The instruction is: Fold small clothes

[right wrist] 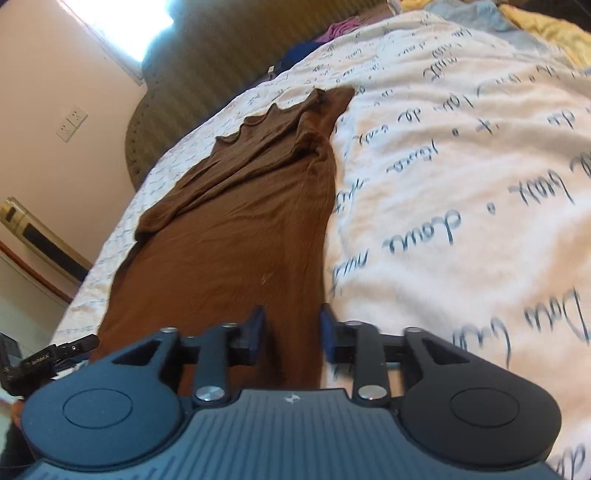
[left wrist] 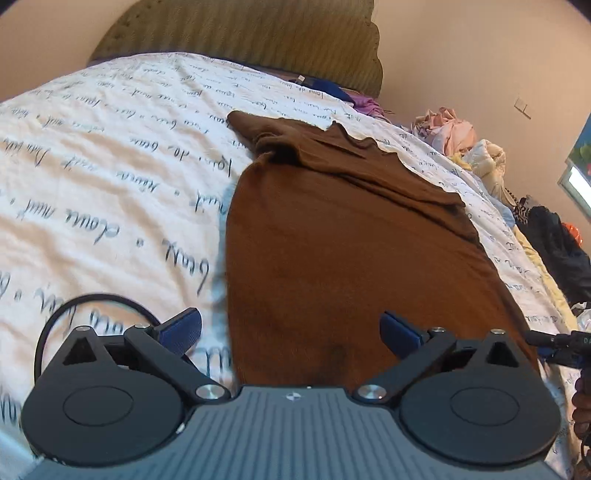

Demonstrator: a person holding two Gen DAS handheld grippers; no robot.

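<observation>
A brown knit garment (left wrist: pixel 332 240) lies lengthwise on a white bedspread (left wrist: pixel 110 166) printed with script. It is folded into a long strip, with a sleeve laid across its far end. My left gripper (left wrist: pixel 290 325) stands wide open over the near end, its blue pads clear of the cloth. In the right wrist view the same garment (right wrist: pixel 240 229) runs away from my right gripper (right wrist: pixel 291 321). That gripper's jaws are partly open just above the garment's near right edge, and nothing is pinched. Each tool shows at the edge of the other's view, the right gripper (left wrist: pixel 554 343) and the left gripper (right wrist: pixel 55 354).
An olive padded headboard (left wrist: pixel 258 33) closes the bed's far end, with blue and purple clothes (left wrist: pixel 354 98) beside it. A heap of pale clothes (left wrist: pixel 458 136) and dark items (left wrist: pixel 554 240) line the bed's right side. The wall has a socket plate (right wrist: pixel 72 123).
</observation>
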